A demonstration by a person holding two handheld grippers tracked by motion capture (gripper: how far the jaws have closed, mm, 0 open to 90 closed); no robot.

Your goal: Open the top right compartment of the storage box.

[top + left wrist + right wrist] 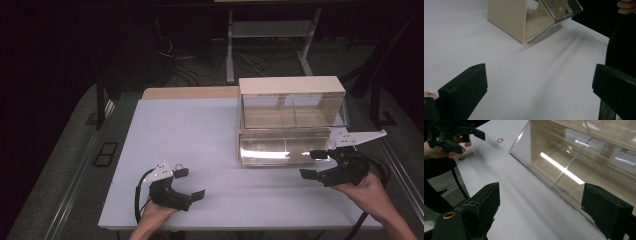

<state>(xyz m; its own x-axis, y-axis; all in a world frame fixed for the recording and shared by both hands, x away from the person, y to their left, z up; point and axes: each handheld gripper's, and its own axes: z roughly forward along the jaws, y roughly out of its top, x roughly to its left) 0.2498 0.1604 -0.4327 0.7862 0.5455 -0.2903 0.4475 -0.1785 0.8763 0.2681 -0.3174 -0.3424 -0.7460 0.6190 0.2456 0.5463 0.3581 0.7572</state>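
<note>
the white table (200, 150) is carrying a beige cabinet of clear tilt-out bins (292, 120) at about two o'clock, its lower bin (285, 150) tipping open toward the person. the right gripper (314, 164) is hovering at that bin's right front corner, jaws spread and pinching nothing, likely to work the bin. the left gripper (190, 184) is waiting at seven o'clock, jaws spread, with a small ring (178, 166) lying just beside it.

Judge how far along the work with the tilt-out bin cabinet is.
Done: the lower clear bin already stands tilted open. In hand: the right gripper, jaws open, sits at its right front corner, gripping nothing. Left: the small ring lies on the table by the open left gripper.
</note>
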